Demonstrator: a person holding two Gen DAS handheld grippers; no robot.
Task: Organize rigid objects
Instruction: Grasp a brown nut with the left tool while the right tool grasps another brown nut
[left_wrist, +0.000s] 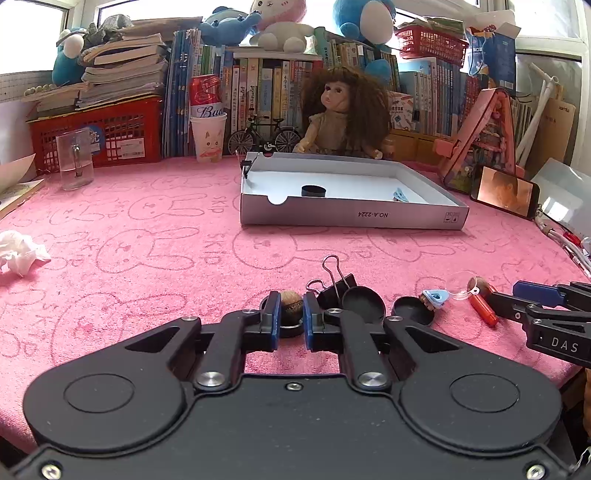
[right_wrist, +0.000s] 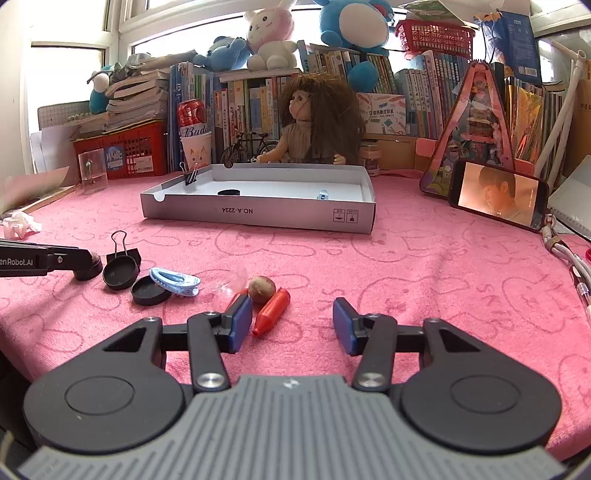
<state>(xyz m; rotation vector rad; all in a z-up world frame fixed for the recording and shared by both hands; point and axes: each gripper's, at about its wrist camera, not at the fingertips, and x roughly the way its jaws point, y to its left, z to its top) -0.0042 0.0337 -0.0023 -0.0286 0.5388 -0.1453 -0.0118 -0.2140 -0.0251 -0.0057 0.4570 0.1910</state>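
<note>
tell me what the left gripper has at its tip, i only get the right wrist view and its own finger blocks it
Observer: The left gripper is shut on a small brown nut, with one finger on each side of it.
Operator: is it resting on anything
Observer: Yes, it sits over a round black lid. The lid's rim shows below the nut, between the two fingers.
</note>
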